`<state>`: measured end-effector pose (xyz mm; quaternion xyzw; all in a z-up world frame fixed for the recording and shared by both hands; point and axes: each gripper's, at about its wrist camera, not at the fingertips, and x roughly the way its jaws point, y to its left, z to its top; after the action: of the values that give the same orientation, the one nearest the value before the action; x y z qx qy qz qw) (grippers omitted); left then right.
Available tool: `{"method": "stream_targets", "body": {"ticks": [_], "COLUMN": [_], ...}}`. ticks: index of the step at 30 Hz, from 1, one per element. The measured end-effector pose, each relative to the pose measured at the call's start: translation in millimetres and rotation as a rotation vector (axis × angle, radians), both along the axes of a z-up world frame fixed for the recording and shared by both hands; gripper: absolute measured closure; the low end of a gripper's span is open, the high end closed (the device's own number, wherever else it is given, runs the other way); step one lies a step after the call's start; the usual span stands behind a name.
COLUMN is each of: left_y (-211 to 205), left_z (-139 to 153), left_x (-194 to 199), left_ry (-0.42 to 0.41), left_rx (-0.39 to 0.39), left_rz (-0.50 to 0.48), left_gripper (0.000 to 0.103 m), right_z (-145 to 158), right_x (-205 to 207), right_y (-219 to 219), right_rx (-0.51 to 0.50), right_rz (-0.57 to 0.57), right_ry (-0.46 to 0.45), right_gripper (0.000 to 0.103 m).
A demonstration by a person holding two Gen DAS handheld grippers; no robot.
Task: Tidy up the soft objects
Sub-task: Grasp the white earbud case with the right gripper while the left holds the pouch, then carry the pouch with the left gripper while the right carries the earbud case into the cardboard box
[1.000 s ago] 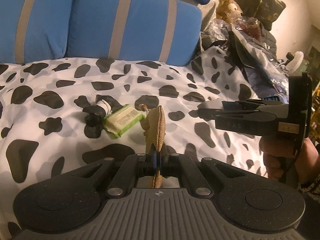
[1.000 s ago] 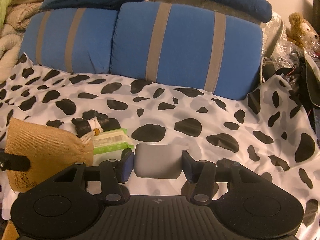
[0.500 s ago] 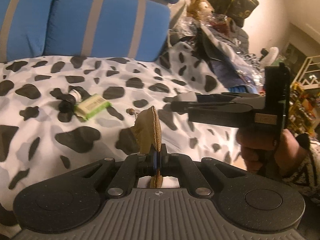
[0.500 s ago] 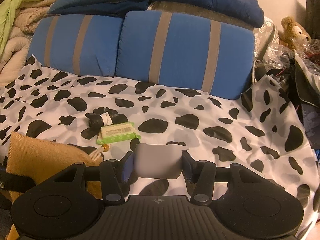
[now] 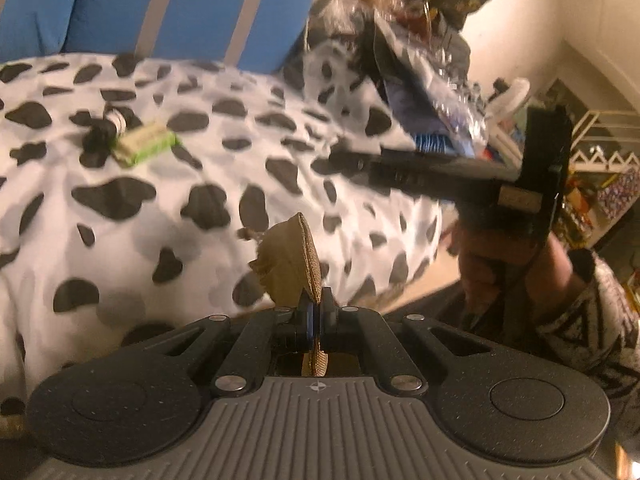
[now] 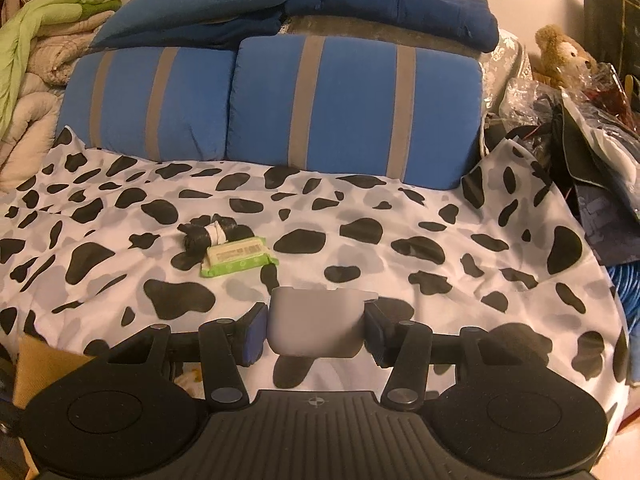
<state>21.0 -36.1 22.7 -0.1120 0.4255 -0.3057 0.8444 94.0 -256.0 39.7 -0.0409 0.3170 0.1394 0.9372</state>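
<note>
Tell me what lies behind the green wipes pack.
A dark rolled bundle with a white band touches the green wipes pack; whatever its far side hides cannot be seen.

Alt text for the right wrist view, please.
The right gripper holds a grey pouch between its blue pads above a cow-print bedspread. On the spread lie a green wipes pack and a black-and-white rolled bundle, with blue striped pillows behind.

Dim warm light; left view motion-blurred, fisheye-bent edges.
</note>
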Motion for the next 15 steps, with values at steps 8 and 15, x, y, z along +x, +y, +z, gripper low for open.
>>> {"method": "stream_targets", "body": {"ticks": [8, 15], "left_y": [1, 11], "left_z": [-21, -42], "left_x": [-2, 1], "left_ry": [0.144, 0.316], "left_rx": [0.086, 0.176], "left_rz": [0.0, 0.067], "left_gripper": [0.1, 0.099], "right_z": [-2, -8], "right_x": [-18, -32], "right_y": [2, 3], "right_rx": [0.006, 0.001], "right_rz": [0.04, 0.071], "right_ry": [0.033, 0.073], "right_gripper": [0.049, 0.049]}}
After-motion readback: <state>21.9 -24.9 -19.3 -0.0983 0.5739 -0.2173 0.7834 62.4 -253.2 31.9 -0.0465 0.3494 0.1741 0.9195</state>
